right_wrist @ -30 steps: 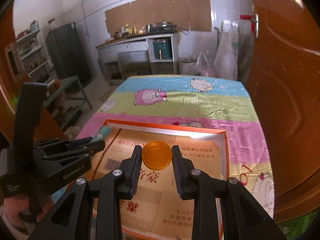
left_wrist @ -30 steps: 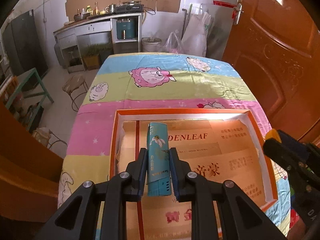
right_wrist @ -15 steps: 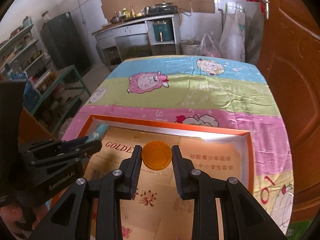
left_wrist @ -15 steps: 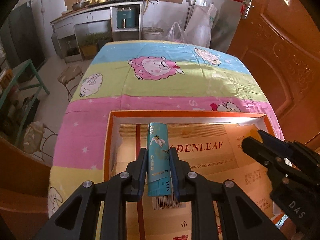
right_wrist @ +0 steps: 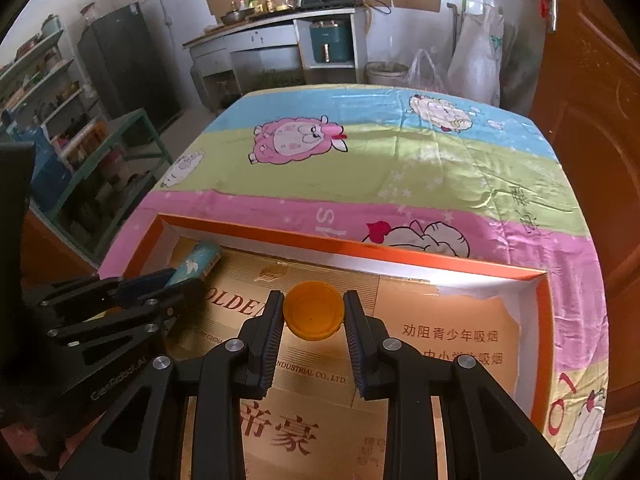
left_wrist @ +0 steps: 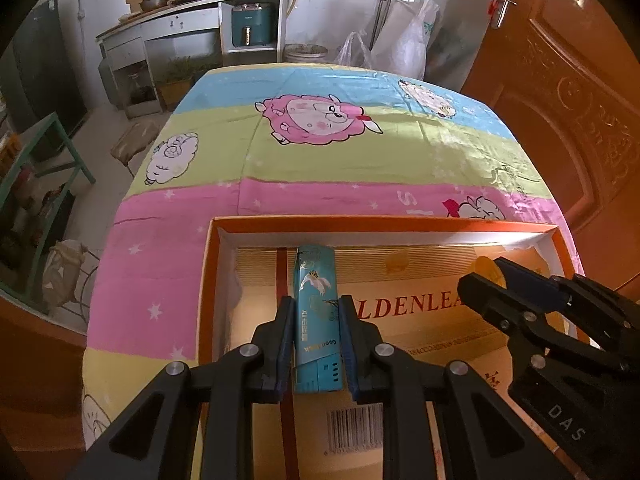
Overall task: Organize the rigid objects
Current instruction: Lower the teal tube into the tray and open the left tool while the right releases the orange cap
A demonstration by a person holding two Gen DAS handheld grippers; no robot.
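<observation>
Both grippers level over orange tray [left_wrist: 384, 225].

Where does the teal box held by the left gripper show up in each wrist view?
Left wrist: teal box at lower centre, clamped between the left gripper fingers.
Right wrist: its far end pokes out at left, inside the tray's far-left corner.
Shared landmark: the orange tray's far rim.
</observation>
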